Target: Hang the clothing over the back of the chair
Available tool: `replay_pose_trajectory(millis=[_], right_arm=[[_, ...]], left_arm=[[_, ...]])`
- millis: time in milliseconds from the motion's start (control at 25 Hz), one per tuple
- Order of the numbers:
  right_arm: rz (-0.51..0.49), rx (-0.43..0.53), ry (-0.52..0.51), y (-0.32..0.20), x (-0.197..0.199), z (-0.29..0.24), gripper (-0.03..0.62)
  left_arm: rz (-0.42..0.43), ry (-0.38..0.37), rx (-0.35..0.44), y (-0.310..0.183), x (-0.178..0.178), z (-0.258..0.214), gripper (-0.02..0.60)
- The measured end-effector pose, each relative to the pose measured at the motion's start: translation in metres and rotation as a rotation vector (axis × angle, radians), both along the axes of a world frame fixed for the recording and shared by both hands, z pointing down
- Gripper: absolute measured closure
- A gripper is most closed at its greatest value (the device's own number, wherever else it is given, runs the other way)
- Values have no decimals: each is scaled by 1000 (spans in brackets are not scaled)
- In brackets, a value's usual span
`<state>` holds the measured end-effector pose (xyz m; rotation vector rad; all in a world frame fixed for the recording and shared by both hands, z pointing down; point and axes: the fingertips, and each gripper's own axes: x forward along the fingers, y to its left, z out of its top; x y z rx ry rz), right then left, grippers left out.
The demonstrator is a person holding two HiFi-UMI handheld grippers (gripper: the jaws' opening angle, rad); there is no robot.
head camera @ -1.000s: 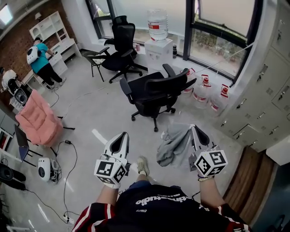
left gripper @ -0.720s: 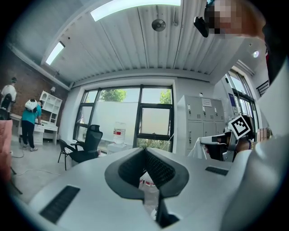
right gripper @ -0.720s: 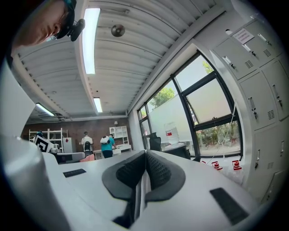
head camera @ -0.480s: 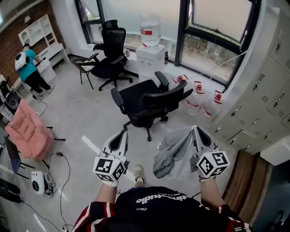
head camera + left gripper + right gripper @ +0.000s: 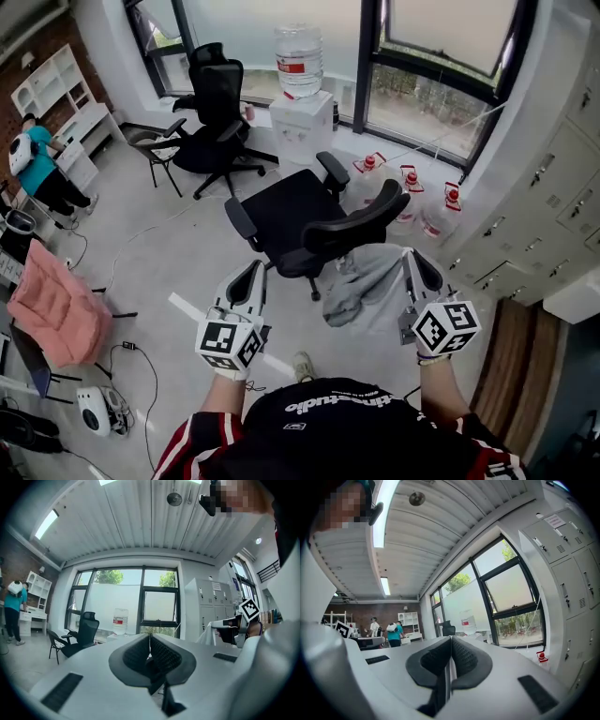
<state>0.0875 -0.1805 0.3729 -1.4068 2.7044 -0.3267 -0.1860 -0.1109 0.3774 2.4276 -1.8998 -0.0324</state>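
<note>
The grey garment [image 5: 361, 286] hangs in loose folds from the right hand-held gripper [image 5: 411, 261], just on the near side of the black office chair [image 5: 286, 206]; its upper edge meets the curved backrest [image 5: 361, 217] in the head view, though whether the two touch cannot be told. A second ago the garment hung over bare floor [image 5: 169, 253], well short of the chair; now chair and garment sit close together, and both grippers have been carried forward to it. The person in teal [image 5: 33, 164] has slid towards the left edge of the head view.

The right hand-held gripper is clenched on the garment, a thin pale strip of cloth showing between its pads in its own view; it points level, forearm stretched forward. The left hand-held gripper [image 5: 255, 274] is held level alongside, well apart from the garment; its jaws are pressed together with nothing between them.

Behind the chair a large clear water jug [image 5: 299, 58] stands neck down on a white dispenser [image 5: 302, 127]; more jugs with red caps [image 5: 410, 192] stand on the floor by the window; how full they are cannot be told. Grey lockers [image 5: 562, 187] line the right wall, doors closed.
</note>
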Motion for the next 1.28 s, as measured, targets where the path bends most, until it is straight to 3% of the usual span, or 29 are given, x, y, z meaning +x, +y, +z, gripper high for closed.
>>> replay_pose_trajectory(millis=[480,920,1280], right_arm=[[120,-9,-7,-76,-57,4,577],[168,-6,54,-110,-60,5,577],[122,4,58,-142,-64,1,577]], left_arm=[[111,6,-7,-96,-70,12,557],[218,32,-25,-149,-60,26,557],[211,31,-19,-183,-55,22,557]])
